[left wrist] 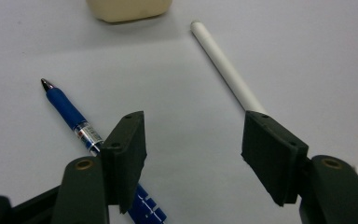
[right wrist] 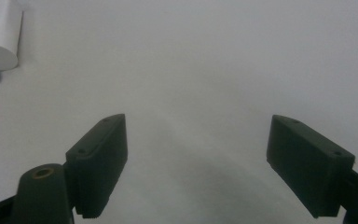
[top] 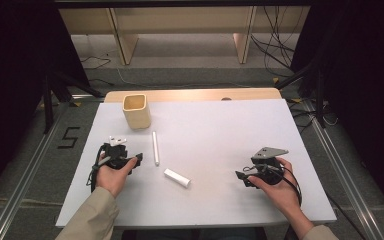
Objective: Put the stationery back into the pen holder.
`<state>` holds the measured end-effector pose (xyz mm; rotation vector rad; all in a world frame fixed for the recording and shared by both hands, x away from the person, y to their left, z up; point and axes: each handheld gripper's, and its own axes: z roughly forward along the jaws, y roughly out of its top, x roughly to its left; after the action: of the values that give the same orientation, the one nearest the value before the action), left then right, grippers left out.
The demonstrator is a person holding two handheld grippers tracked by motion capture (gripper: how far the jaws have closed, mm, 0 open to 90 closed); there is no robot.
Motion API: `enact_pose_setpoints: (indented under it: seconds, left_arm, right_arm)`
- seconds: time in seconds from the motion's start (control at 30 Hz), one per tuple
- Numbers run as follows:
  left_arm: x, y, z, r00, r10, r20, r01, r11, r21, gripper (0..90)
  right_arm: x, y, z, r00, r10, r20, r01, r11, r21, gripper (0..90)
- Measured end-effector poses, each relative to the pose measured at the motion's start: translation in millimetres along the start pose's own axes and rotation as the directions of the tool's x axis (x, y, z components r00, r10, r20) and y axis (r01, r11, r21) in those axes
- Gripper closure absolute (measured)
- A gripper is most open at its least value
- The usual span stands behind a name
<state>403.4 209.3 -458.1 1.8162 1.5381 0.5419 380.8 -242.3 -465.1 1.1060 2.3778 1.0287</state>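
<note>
My left gripper (top: 127, 151) (left wrist: 193, 126) rests at the left of the white table (top: 220, 125), open, with bare table between its pads. A blue pen (left wrist: 70, 112) lies on the sheet and runs under its left jaw. A long white pen (top: 155, 148) (left wrist: 223, 65) lies just right of that gripper, its near end behind the right jaw. A beige cup (top: 136, 111) (left wrist: 128, 9) stands beyond them. My right gripper (top: 242, 177) (right wrist: 198, 123) sits at the right of the table, open and holding nothing. A short white cylinder (top: 177, 178) (right wrist: 0, 35) lies between the two hands.
The white sheet covers a wooden tabletop (top: 190, 95) whose far edge shows behind the cup. Beyond the table are wooden shelf legs (top: 127, 47) and loose cables (top: 275, 50) on the floor. Dark stands flank both sides.
</note>
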Motion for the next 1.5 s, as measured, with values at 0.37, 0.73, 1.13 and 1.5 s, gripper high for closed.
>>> enact_pose_setpoints:
  seconds: [0.37,0.73,1.13,1.5]
  left_arm:
    - [19.8,1.7,-4.7,0.9989,-0.026,-0.038,0.027,0.9995,0.015,62.5]
    - [11.1,-3.3,-1.0,0.9983,0.058,0.006,-0.059,0.9938,0.094,89.6]
    - [5.6,-10.7,3.8,0.9943,0.097,0.045,-0.103,0.9790,0.176,89.8]
    - [5.3,-13.9,3.8,0.9908,0.122,0.057,-0.132,0.9709,0.200,89.8]
  right_arm:
    - [0.4,0.2,0.5,1.0000,-0.002,0.001,0.002,1.000,0.002,21.1]
    - [-0.1,-0.2,0.8,1.0000,-0.001,-0.003,0.001,1.000,0.003,21.1]
    - [-0.2,-0.3,0.7,1.0000,0.002,-0.005,-0.002,1.000,0.001,21.1]
    - [0.1,-0.4,0.6,1.0000,0.002,-0.006,-0.002,1.000,0.000,21.1]
